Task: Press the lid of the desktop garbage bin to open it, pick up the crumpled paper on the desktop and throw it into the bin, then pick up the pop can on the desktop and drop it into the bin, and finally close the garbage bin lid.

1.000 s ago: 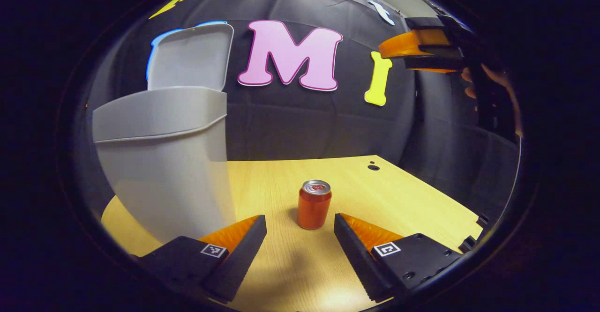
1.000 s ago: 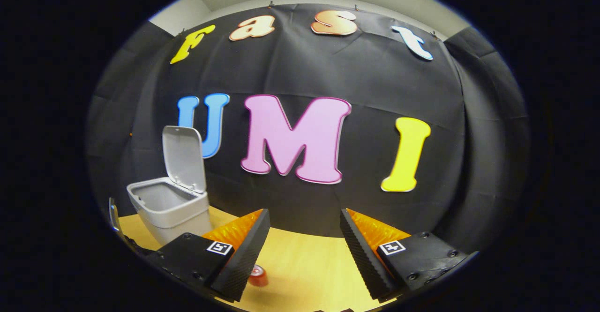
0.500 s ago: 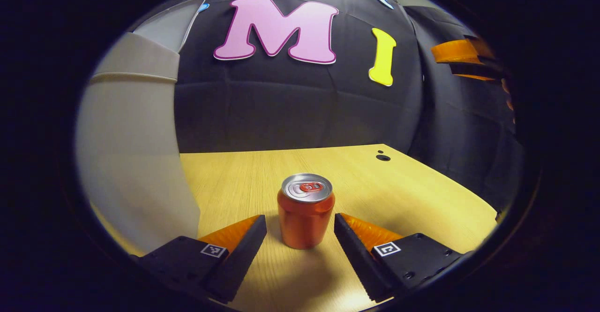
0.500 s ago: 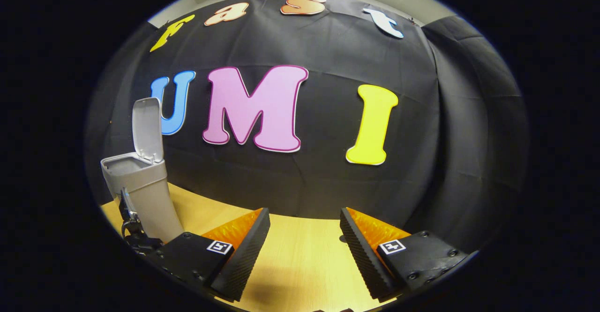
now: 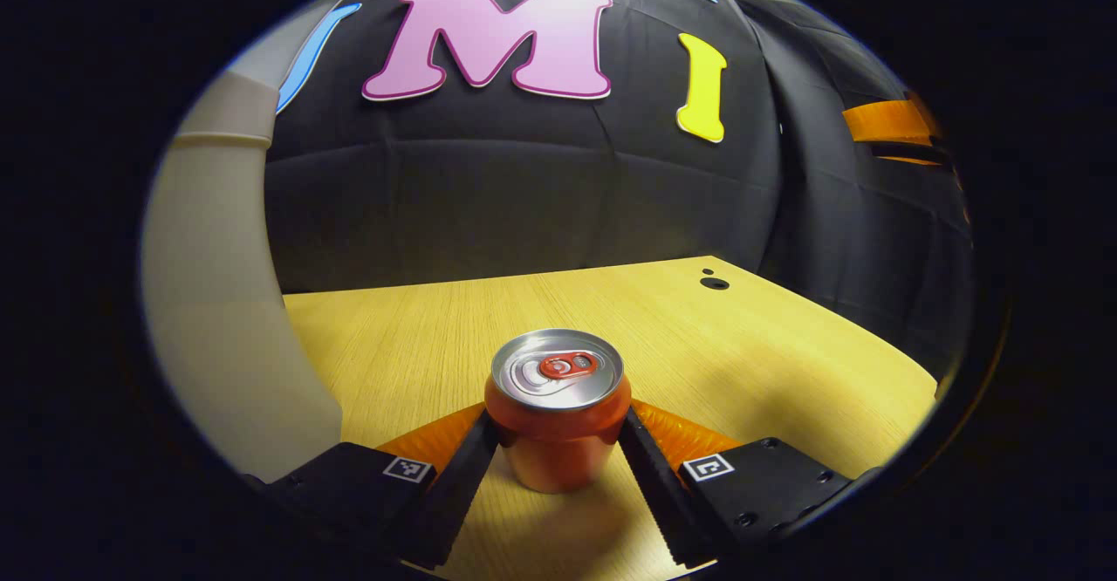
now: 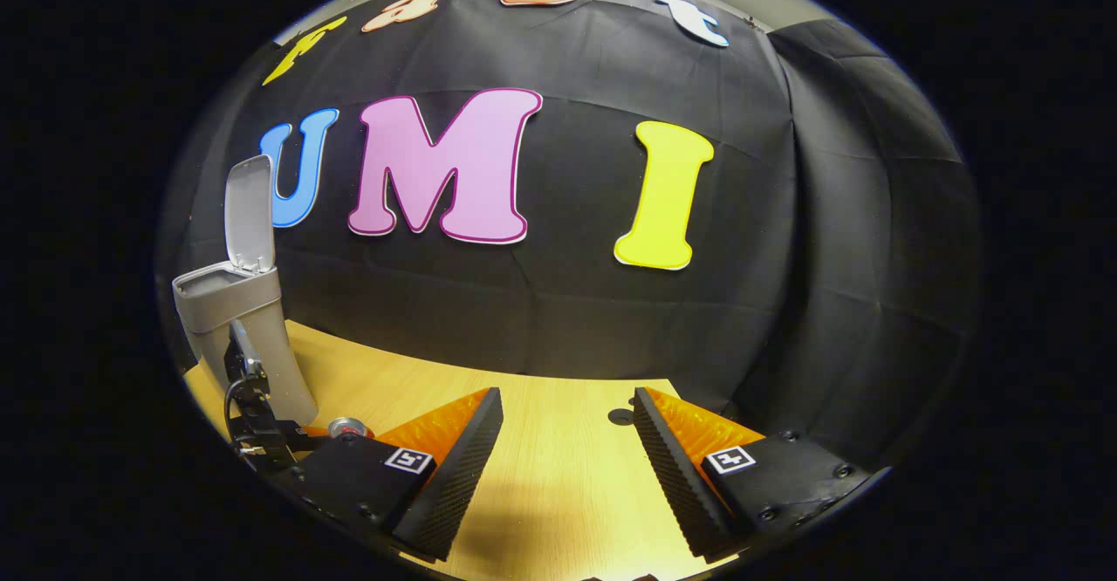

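Note:
An orange pop can with a silver top stands upright on the wooden table. My left gripper is open, its two fingers flanking the can's sides at about can width. The grey bin rises close at the left. In the right gripper view the bin stands at the far left with its lid raised. The can's top peeks out beside the left gripper's body. My right gripper hangs open over the table with nothing between its fingers.
A small round hole marks the table's far right corner, also visible as the hole ahead of my right gripper. The black cloth wall stands right behind the table. The right gripper hovers high at the right edge.
My left gripper moved forward and down until the can sits between its fingers; the bin slid off to the left. My right gripper swung right and tilted down, still open.

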{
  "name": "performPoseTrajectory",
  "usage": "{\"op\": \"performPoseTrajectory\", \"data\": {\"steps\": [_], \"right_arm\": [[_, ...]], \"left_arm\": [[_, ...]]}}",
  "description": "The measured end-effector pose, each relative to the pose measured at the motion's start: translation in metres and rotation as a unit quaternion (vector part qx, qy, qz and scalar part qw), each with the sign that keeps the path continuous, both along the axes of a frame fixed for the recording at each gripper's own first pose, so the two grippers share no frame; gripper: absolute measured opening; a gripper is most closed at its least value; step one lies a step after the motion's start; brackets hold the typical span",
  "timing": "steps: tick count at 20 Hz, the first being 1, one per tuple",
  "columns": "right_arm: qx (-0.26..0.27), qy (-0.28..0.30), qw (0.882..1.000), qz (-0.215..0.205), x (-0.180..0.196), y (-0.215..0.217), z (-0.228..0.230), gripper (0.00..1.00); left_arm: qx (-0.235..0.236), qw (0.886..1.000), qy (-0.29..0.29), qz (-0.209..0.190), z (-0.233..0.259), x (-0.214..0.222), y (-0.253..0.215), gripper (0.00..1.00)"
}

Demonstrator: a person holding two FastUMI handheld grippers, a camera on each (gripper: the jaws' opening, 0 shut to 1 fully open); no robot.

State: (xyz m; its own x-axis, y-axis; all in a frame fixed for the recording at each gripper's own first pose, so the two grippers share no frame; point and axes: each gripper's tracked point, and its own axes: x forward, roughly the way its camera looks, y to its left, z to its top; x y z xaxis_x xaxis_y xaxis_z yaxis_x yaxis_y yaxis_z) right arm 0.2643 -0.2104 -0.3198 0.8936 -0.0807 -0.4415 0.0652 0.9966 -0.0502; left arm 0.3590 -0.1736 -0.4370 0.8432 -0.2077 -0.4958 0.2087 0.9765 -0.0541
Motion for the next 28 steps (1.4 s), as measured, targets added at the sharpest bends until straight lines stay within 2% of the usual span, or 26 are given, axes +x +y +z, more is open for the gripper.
{"op": "performPoseTrajectory", "data": {"steps": [3, 12, 16, 21, 28], "right_arm": [[0.002, -0.002, 1.000, 0.001, -0.001, 0.003, 0.008, 0.97], [0.004, -0.033, 0.999, 0.000, -0.009, 0.010, 0.073, 0.97], [0.017, -0.038, 0.999, 0.004, -0.018, 0.022, 0.100, 0.97], [0.030, -0.059, 0.998, 0.013, -0.032, 0.041, 0.140, 0.97], [0.039, -0.074, 0.996, 0.026, -0.048, 0.057, 0.169, 0.97]], "left_arm": [[0.015, 1.000, -0.019, 0.004, 0.035, -0.003, 0.002, 0.88], [-0.016, 0.996, -0.086, 0.010, 0.198, -0.013, -0.014, 0.88], [-0.011, 0.991, -0.130, 0.029, 0.261, -0.007, 0.005, 0.88], [0.012, 0.983, -0.174, 0.062, 0.319, -0.001, 0.056, 0.88], [0.073, 0.968, -0.189, 0.148, 0.338, -0.002, 0.196, 0.88]]}}
